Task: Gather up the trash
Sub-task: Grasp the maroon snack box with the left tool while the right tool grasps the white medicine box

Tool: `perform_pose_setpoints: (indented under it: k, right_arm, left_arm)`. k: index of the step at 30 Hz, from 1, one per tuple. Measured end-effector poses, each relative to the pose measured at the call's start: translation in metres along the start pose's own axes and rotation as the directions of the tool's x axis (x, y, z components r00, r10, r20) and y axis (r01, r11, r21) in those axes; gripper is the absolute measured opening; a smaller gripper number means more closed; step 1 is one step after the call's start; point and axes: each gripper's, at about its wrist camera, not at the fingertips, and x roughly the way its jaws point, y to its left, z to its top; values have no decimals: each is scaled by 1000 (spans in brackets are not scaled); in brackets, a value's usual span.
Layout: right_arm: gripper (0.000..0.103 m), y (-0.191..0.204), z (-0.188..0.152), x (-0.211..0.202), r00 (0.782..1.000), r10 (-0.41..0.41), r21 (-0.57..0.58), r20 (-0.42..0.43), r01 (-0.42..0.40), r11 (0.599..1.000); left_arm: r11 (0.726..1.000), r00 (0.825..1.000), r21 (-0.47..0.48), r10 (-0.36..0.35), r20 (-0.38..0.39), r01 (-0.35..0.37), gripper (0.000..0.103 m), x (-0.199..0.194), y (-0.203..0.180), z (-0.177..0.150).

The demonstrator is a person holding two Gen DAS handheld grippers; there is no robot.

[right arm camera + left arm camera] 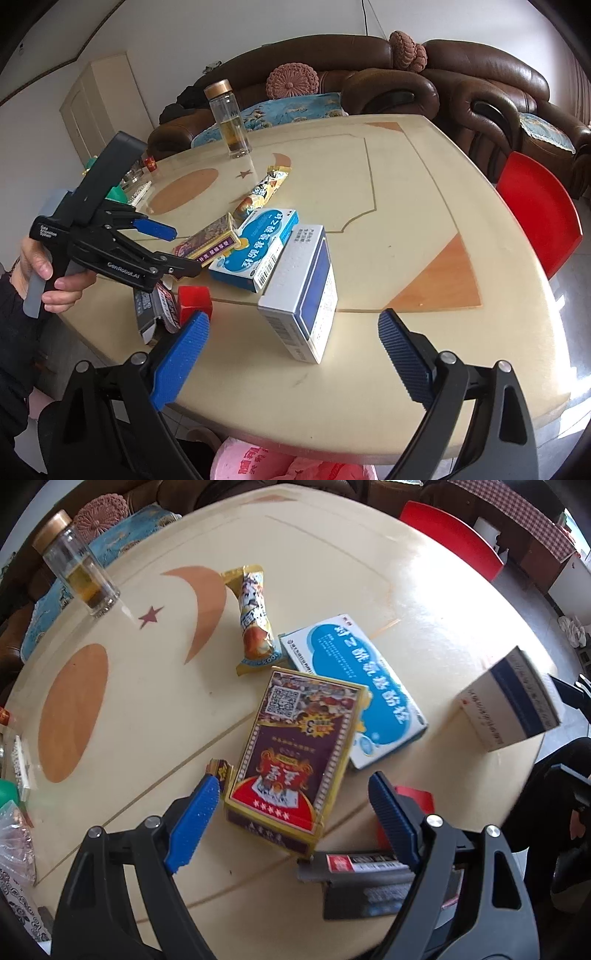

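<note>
A: Now, the jaws first, one entry per gripper.

B: Left gripper (291,812): jaws released, standing wide, pointed steeply down at the counter (369,572). A gold-and-maroon box (295,753) lies between them at the lower centre of the left wrist view, ungripped; whether the left blue pad touches its edge I cannot tell. Right gripper (291,354): jaws released, nothing pressed, at the bottom of the right wrist view.

A: Next item outward from the right jaws?

B: White box with a blue panel (301,295), standing on edge at the centre of the frame, just beyond the pads.

A: And the rest of the trash?

B: Blue-and-white medicine box (354,690), flat, partly under the gold-and-maroon box. Yellow snack wrapper (255,620), above both, touching the medicine box corner. Grey-and-black carton (365,886) at the bottom, under the left gripper's right finger. Small red block (195,297), lower left of the right wrist view.

A: Further out?

B: Glass bottle with a gold cap (229,118), upright, upper left, well apart from the boxes. Red chair (539,210) at the right edge. Brown sofa (443,74) behind. Pink bag (258,461) below the counter edge at the bottom. A hand (48,277) at the left edge holds the left gripper's handle.
</note>
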Motion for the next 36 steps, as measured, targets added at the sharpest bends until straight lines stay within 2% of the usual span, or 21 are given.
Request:
perform_pose_setpoints:
  k: [5, 12, 21, 26, 31, 32, 36]
  right_arm:
    - [91, 0, -3, 14, 1000, -2, -8, -12, 2, 1000]
    - [91, 2, -6, 25, 1000, 6, -19, -21, -6, 1000]
    - [90, -2, -6, 33, 1000, 13, -2, -12, -13, 1000]
    - [85, 1, -7, 36, 1000, -5, -24, 4, 5, 1000]
    - [85, 2, -7, 36, 1000, -11, -28, 10, 11, 1000]
    - [83, 1, -7, 37, 1000, -11, -25, 10, 11, 1000]
    - [70, -1, -7, 40, 1000, -9, -24, -3, 9, 1000]
  left_arm:
    - [999, 999, 2, -33, -19, 33, 81, 13, 7, 4]
    - [992, 993, 34, -120, -20, 121, 85, 21, 12, 6]
    - [989, 990, 59, -137, -15, 138, 85, 27, 10, 6]
    - [988, 989, 34, -149, 2, 149, 85, 30, 13, 9]
    - [982, 983, -48, -180, 25, 181, 84, 28, 27, 16]
    - [983, 984, -54, -176, 30, 178, 83, 29, 29, 17]
    - [980, 982, -68, -185, 49, 188, 68, 26, 35, 17]
